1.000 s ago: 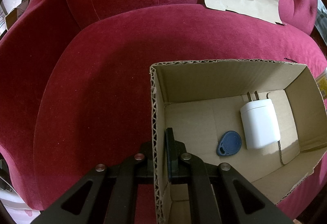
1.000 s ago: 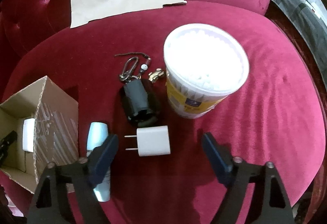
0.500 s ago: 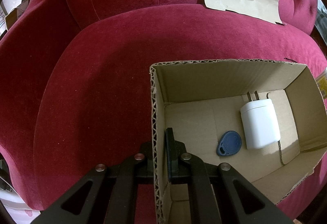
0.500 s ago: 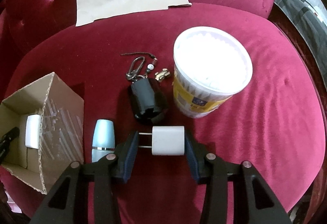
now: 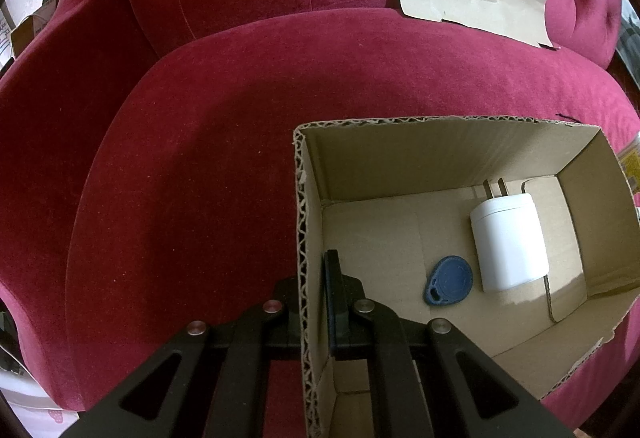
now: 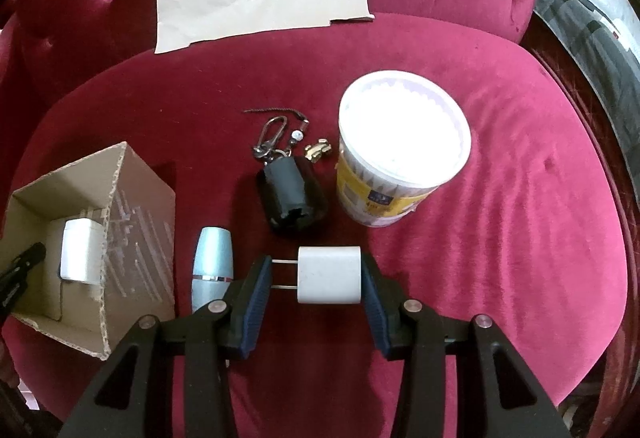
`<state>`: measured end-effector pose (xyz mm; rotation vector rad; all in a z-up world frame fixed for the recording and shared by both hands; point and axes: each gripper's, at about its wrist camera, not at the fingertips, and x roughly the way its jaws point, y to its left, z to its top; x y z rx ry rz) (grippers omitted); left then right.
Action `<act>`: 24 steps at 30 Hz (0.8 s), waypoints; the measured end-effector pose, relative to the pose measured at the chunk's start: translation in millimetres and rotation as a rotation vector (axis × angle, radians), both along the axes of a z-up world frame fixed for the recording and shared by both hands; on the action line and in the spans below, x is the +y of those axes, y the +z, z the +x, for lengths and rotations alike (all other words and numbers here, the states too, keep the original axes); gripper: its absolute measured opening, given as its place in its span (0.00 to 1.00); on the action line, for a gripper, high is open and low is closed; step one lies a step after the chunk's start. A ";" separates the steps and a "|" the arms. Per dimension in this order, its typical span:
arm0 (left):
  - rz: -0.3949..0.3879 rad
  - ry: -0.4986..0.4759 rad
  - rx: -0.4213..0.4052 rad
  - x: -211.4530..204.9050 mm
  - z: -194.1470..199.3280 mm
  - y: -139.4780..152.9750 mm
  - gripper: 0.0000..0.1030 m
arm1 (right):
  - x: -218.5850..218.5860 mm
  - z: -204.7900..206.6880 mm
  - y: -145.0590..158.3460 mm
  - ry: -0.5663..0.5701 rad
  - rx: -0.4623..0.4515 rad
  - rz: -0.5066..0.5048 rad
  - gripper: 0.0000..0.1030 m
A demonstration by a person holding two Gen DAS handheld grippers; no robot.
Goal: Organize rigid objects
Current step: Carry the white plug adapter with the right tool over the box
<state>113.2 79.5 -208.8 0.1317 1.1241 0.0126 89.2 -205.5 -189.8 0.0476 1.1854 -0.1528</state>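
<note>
In the left wrist view the left gripper (image 5: 316, 302) sits at six o'clock, its jaws pressed together on the near wall of the cardboard box (image 5: 304, 238), one finger outside and one inside, steadying it on the red velvet seat (image 5: 200, 158); inside the box, toward three o'clock, lie a blue key fob (image 5: 448, 280) and, just beside it, a white charger (image 5: 508, 242) with its prongs pointing to twelve. In the right wrist view the box stands at nine o'clock; moving rightward come a pale blue capsule-shaped case (image 6: 212, 266) lying on the cushion, then the right gripper (image 6: 316, 278) at six o'clock, pinching a white plug adapter (image 6: 330, 275); its left pad meets the prong tips and its right pad the flat back of the body. Above it lies a black holder on a keyring (image 6: 290, 194), and at one o'clock a tub of cotton swabs (image 6: 400, 154). The adapter looks light, stiff and smooth; held by the thin prongs it may pivot or slip, so the flat sides of the body would likely give a surer hold.
</note>
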 end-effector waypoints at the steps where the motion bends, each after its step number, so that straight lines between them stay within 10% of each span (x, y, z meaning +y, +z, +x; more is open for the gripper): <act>1: 0.000 0.000 0.000 -0.1 0.1 -0.1 0.06 | 0.0 -0.2 1.4 0.001 0.000 -0.001 0.46; 24: -0.017 0.005 0.003 1.7 0.6 0.9 0.05 | 23.0 -2.2 56.0 0.051 -0.052 0.012 0.46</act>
